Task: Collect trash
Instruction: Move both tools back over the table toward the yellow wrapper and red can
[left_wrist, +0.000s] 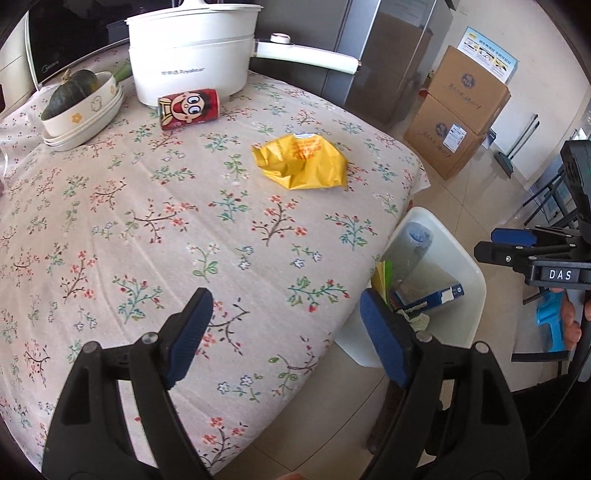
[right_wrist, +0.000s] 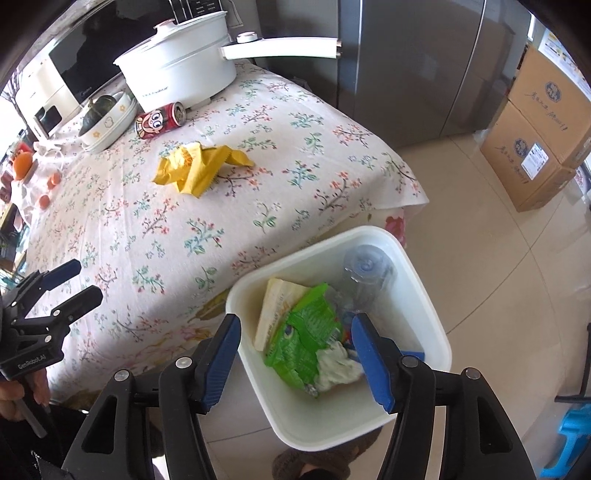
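Our right gripper (right_wrist: 295, 354) hangs over the white bin (right_wrist: 436, 325), fingers spread and empty. Our left gripper (left_wrist: 284, 332) is also released, over the table (left_wrist: 110, 229) near its edge. Ahead of it lies the yellow wrapper (left_wrist: 301, 162), long axis crosswise, with the red can (left_wrist: 188, 107) beyond by the pot (left_wrist: 192, 55). The left is nearer, with open cloth between.

"DAS" on right claw (left_wrist: 509, 247), "GenRobot.AI" on left claw (right_wrist: 70, 284), "Midea" on microwave (left_wrist: 55, 40)
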